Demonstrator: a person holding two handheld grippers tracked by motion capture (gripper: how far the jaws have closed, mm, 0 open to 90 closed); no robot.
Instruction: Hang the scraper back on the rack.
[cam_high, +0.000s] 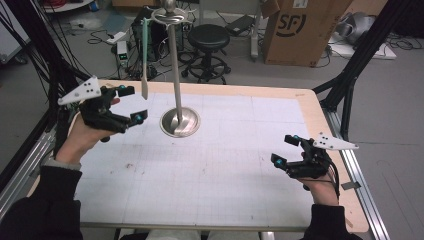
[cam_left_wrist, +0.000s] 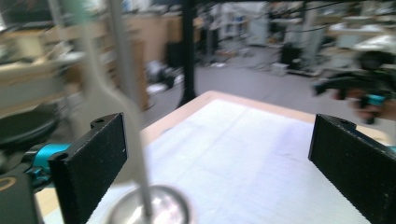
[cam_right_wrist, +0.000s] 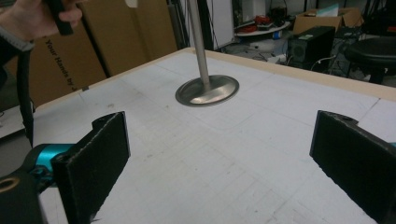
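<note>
A steel stand with a round base (cam_high: 179, 123) and a tall pole (cam_high: 173, 60) rises from the white mat. From its top ring hangs a spatula (cam_high: 144, 75) with a pale green handle. My left gripper (cam_high: 131, 104) is held open in the air just left of the spatula's blade, gripping nothing. In the left gripper view the blurred spatula (cam_left_wrist: 100, 93) and pole (cam_left_wrist: 125, 93) stand by the left jaw, with the base (cam_left_wrist: 149, 211) below. My right gripper (cam_high: 284, 149) hovers open and empty over the mat's right side. The right gripper view looks at the base (cam_right_wrist: 208, 89).
A white gridded mat (cam_high: 225, 165) covers the wooden table (cam_high: 320, 120). Behind the table are a black stool (cam_high: 208, 42), a cardboard box (cam_high: 300, 30) and floor cables. Black frame struts (cam_high: 357, 65) stand at the right corner.
</note>
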